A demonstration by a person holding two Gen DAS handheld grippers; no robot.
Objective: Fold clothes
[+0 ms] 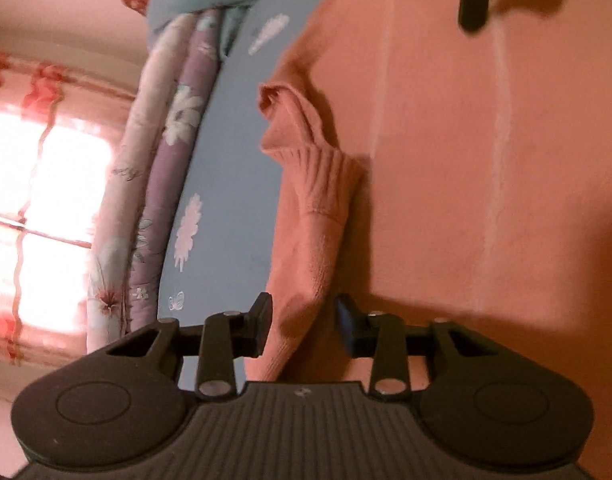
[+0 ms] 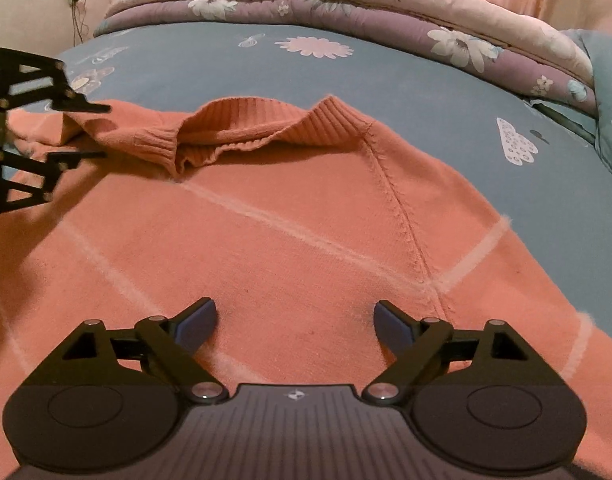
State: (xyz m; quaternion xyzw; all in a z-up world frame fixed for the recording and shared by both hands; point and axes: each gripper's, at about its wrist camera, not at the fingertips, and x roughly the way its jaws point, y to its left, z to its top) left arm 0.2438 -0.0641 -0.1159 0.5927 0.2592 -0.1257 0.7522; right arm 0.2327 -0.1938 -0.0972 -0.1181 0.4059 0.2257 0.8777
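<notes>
While the salmon-orange knit sweater with pale grid lines [image 2: 306,220] lies flat, front up, on the blue flower-print bedsheet [image 2: 386,80], its ribbed collar [image 2: 246,124] points to the far side of the bed. Body is spread over most of the near half of the sheet. One diagonal shoulder seam runs from the collar's right end down toward the near right.

Long sleeve with ribbed cuff [image 1: 318,208] is folded in across the sweater's left shoulder. The cuff end lies just beside the collar, on top of the body.

Left gripper [image 1: 304,320]: jaws drawn in narrow around that sleeve. Fabric is bunched between the black fingers [image 1: 262,320]; the pad on one side is clearly against the knit, the other pad's edge sits in shadow but reads as contact. Calling it clamped on the sleeve. From the right wrist view it comes in from the left edge, rolled on its side, fingers stacked one above the other with the sleeve fold between them.

Right gripper [image 2: 294,320]: jaws spread wide, blue pads [image 2: 390,320] well apart, nothing pinched. It is over the middle of the sweater body, near side, angled down. Cannot tell if the tips touch the knit.

Far side: folded floral quilts, pink over purple [image 2: 346,4], stacked along the bed's far edge. Light blue patterned bedding [image 2: 610,120] bunched at far right. Pink curtains over a bright window [image 1: 26,160] beyond the quilts.
</notes>
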